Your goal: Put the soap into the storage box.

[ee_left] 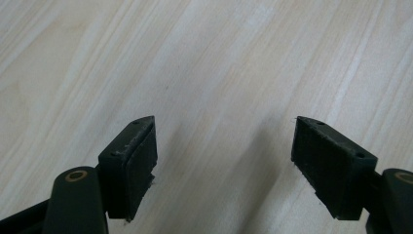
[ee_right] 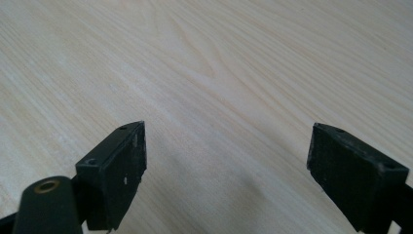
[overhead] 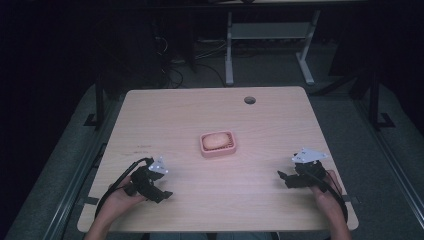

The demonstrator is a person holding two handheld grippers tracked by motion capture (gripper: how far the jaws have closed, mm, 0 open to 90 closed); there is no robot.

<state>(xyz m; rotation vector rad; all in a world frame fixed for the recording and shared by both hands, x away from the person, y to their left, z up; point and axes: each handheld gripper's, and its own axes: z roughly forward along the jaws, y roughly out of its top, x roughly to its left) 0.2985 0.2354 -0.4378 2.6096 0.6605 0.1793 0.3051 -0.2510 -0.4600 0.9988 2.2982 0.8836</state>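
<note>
Soap [overhead: 215, 140] sits untouched in its pink dish [overhead: 204, 149] at table [overhead: 270, 120] centre, while left gripper [overhead: 160, 192] at 7 o'clock and right gripper [overhead: 283, 177] at 5 gape empty, nothing yet begun

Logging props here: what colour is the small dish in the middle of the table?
Pink; the dish holds a paler, peach-toned bar. It shows best in the high view.

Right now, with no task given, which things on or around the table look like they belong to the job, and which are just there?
Likely part of the job:
pink soap dish
bar of soap lying in it
left gripper, open
right gripper, open

Just there:
cable hole in the wooden table
white desk frame behind
</note>
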